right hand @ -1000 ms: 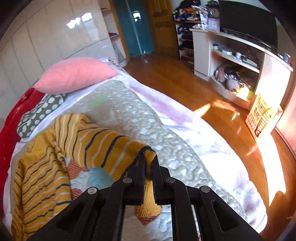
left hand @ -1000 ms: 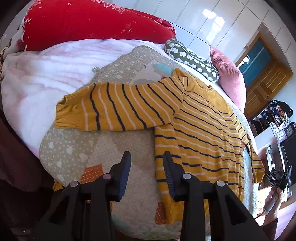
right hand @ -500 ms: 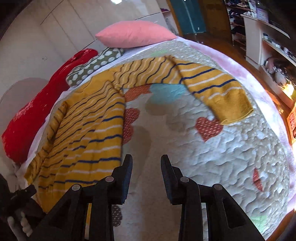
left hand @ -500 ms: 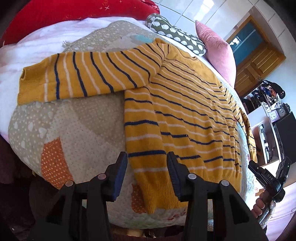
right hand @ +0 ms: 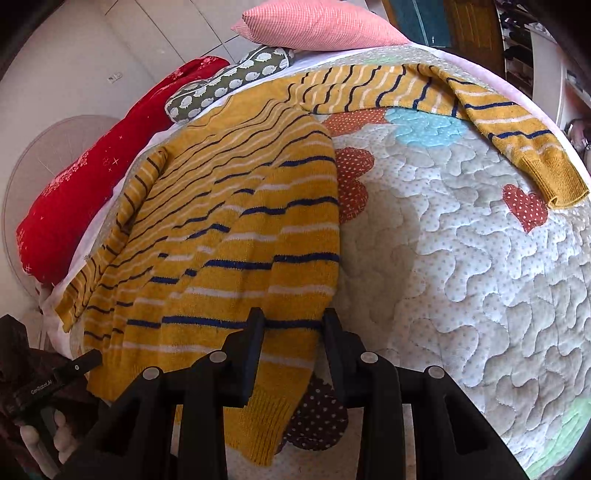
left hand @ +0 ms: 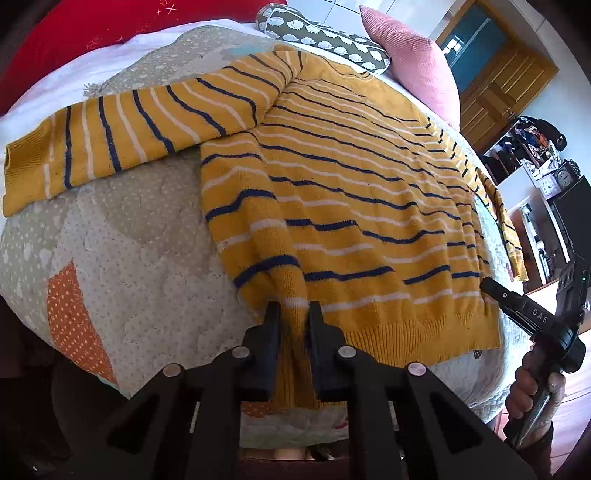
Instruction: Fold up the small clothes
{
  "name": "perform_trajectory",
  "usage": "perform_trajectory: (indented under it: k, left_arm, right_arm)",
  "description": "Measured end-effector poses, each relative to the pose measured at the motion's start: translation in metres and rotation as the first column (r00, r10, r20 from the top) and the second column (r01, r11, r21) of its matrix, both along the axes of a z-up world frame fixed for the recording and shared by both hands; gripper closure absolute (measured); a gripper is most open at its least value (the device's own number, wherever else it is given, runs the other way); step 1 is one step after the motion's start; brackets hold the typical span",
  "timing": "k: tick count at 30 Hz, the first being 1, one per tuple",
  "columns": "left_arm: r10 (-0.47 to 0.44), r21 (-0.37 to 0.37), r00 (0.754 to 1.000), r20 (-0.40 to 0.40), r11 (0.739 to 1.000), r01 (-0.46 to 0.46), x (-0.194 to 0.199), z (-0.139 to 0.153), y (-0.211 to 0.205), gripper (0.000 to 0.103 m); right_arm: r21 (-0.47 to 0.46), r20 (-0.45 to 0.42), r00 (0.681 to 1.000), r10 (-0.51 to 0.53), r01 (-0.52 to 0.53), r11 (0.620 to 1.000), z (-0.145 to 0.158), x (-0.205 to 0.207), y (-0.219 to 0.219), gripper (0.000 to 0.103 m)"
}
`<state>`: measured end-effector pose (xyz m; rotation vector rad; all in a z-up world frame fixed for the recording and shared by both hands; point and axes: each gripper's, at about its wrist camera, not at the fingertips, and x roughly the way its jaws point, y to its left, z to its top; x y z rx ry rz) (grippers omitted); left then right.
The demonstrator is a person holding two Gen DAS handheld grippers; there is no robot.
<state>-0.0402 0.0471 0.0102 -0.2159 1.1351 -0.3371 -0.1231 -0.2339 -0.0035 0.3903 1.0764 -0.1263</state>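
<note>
A bed covered by a quilted, dotted bedspread with heart patches fills both views, with a wooden door and shelves beyond.

The left hand-held gripper has just been closing, and its jaws now stand narrow with a bunched ridge of the sweater's lower left part pinched between them, just above the ribbed hem. The right hand-held gripper has jaws partly apart, straddling the sweater's lower right corner; fabric lies between the fingers, but the pads do not visibly press on it. Each gripper shows at the edge of the other's view, held by a hand.

The yellow sweater, striped in navy and white, lies flat on the bedspread with its hem towards the grippers and its neck towards the pillows. One sleeve stretches straight out to the left; the other sleeve runs out to the right and bends down, its cuff lying near a red heart patch.

Past the neck lie a grey patterned cushion, a pink pillow and a red blanket.
</note>
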Motion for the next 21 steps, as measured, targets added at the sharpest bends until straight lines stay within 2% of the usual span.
perform_trajectory:
  k: [1, 2, 3, 10, 11, 16, 21]
  left_arm:
    - [0.003, -0.004, 1.000, 0.000, 1.000, -0.003, 0.000, 0.001, 0.001, 0.091]
    - [0.004, -0.005, 1.000, 0.003, 1.000, -0.004, -0.001, 0.004, 0.002, 0.091]
    - [0.006, -0.009, 1.000, 0.007, 1.000, -0.006, -0.002, 0.007, 0.004, 0.091]
    - [-0.006, -0.004, 0.999, 0.035, 1.000, 0.006, -0.016, 0.025, 0.012, 0.093]
    - [-0.008, -0.005, 0.999, 0.034, 1.000, 0.008, -0.020, 0.025, 0.014, 0.100]
    - [-0.041, -0.023, 0.999, 0.002, 0.999, 0.041, -0.029, 0.021, 0.025, 0.101]
    - [-0.029, -0.003, 0.995, 0.095, 1.000, 0.029, -0.018, 0.052, 0.043, 0.098]
  right_arm:
    - [0.001, -0.004, 1.000, 0.005, -0.005, 1.000, -0.001, 0.001, 0.001, 0.071]
    - [0.012, -0.004, 1.000, 0.009, -0.009, 1.000, -0.001, 0.002, 0.002, 0.091]
    - [0.033, -0.007, 1.000, 0.011, -0.011, 0.999, -0.002, 0.002, 0.001, 0.095]
    - [0.077, 0.022, 1.000, -0.002, 0.000, 0.997, 0.016, -0.022, -0.005, 0.096]
    - [0.085, 0.023, 1.000, -0.004, 0.002, 0.996, 0.018, -0.028, -0.006, 0.096]
    - [0.088, 0.009, 1.000, -0.026, 0.025, 0.996, 0.015, -0.054, -0.014, 0.099]
    - [0.064, 0.027, 0.997, -0.077, 0.075, 0.995, 0.019, -0.065, -0.028, 0.098]
